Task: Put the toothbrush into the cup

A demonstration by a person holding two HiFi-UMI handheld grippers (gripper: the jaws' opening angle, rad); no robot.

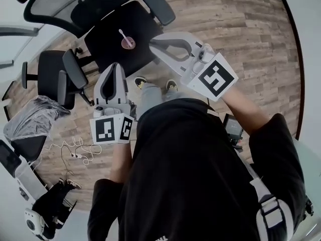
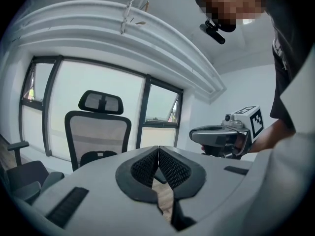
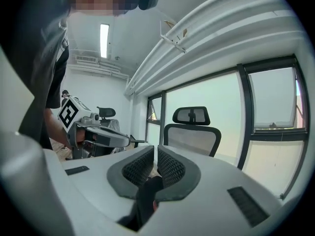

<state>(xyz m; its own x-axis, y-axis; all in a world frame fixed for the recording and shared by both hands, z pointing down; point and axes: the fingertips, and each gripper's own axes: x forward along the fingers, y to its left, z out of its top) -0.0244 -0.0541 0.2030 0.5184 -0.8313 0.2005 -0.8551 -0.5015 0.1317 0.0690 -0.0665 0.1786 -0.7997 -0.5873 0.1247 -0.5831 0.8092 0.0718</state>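
Note:
In the head view a small pink cup (image 1: 128,43) stands on a black table (image 1: 110,46), with a white toothbrush (image 1: 122,34) leaning out of it. My left gripper (image 1: 116,66) is held up near the table's front edge, shut and empty. My right gripper (image 1: 153,40) hovers just right of the cup, also shut with nothing between its pads. Both gripper views point level across the room and show neither cup nor toothbrush. The left gripper (image 2: 158,150) view shows its pads pressed together; the right gripper (image 3: 155,150) view shows the same.
Black office chairs (image 1: 103,1) ring the table, another chair (image 1: 57,74) at its left. Wood floor (image 1: 241,44) lies to the right. White cables (image 1: 75,152) and bags lie on the floor at left. Windows and a mesh chair (image 2: 98,132) face the grippers.

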